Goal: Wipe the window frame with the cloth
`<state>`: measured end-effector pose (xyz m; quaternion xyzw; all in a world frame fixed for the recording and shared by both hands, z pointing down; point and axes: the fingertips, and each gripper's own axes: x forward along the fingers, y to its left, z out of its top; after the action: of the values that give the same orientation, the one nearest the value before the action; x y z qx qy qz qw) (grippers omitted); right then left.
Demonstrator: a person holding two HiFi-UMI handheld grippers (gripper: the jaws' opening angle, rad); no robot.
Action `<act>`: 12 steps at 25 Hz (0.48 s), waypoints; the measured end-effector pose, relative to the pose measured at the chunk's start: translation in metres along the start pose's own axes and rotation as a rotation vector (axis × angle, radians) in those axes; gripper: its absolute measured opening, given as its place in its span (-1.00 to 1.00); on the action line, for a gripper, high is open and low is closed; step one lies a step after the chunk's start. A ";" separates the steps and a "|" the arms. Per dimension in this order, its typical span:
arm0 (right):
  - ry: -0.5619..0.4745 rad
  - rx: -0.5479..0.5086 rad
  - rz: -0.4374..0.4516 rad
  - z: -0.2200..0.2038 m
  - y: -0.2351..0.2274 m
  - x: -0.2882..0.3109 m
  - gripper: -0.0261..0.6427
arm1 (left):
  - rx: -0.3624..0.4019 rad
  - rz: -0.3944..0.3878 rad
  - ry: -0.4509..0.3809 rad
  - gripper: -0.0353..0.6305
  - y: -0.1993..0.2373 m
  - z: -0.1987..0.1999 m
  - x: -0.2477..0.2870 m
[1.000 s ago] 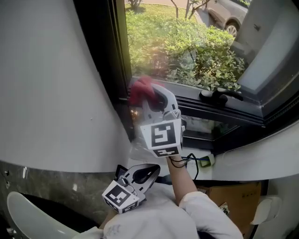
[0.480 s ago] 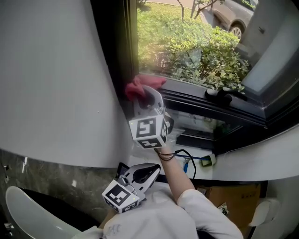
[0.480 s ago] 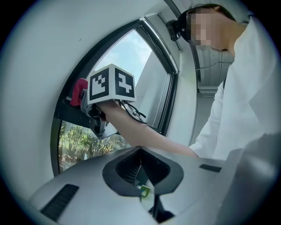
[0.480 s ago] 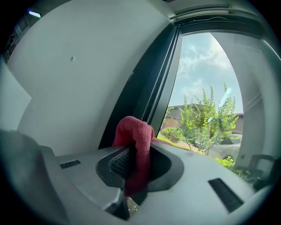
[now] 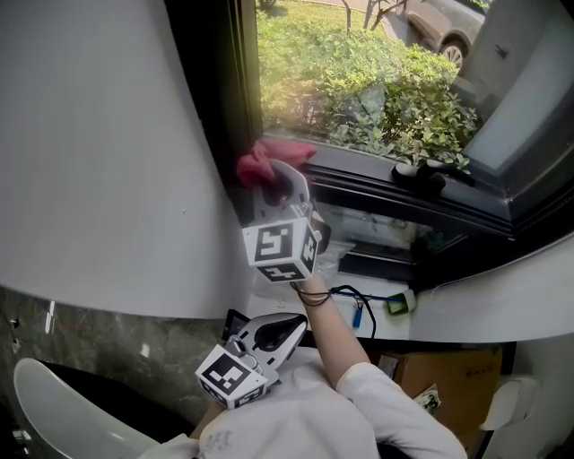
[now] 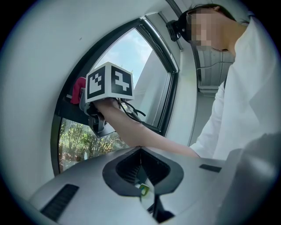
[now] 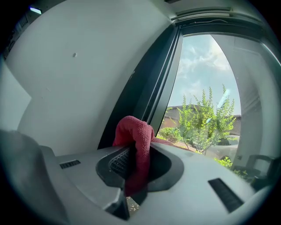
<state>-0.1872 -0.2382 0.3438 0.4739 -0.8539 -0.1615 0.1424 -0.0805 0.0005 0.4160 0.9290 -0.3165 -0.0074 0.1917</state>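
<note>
While clamped in the right claw (image 5: 276,184), the red cloth (image 5: 260,161) is held against the dark window frame (image 5: 215,108), upper centre of the head view. The left claw (image 5: 289,328) is seen closed and empty below.

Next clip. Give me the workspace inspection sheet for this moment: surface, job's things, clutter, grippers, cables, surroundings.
Surface: dark window frame, no dirt visible from here.
Job's things: red cloth against the frame's lower left corner.
Clutter: cardboard box below the white ledge; small green-edged item on that ledge.
Grippers: right gripper shut on the cloth; left gripper jaws together, empty, held low.
Cables: black cable looped on the ledge.
Surroundings: white wall; shrubs and a parked car outside.
</note>
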 end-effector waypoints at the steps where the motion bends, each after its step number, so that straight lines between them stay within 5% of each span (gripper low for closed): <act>1: -0.001 0.002 0.001 0.000 0.000 0.000 -0.72 | -0.002 -0.001 0.002 -0.87 -0.001 0.000 0.000; 12: 0.018 -0.058 -0.014 -0.005 -0.006 -0.005 -0.72 | 0.000 0.006 0.011 -0.87 -0.001 -0.002 -0.001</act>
<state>-0.1778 -0.2377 0.3450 0.4771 -0.8442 -0.1829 0.1624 -0.0800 0.0027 0.4177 0.9281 -0.3183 -0.0018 0.1933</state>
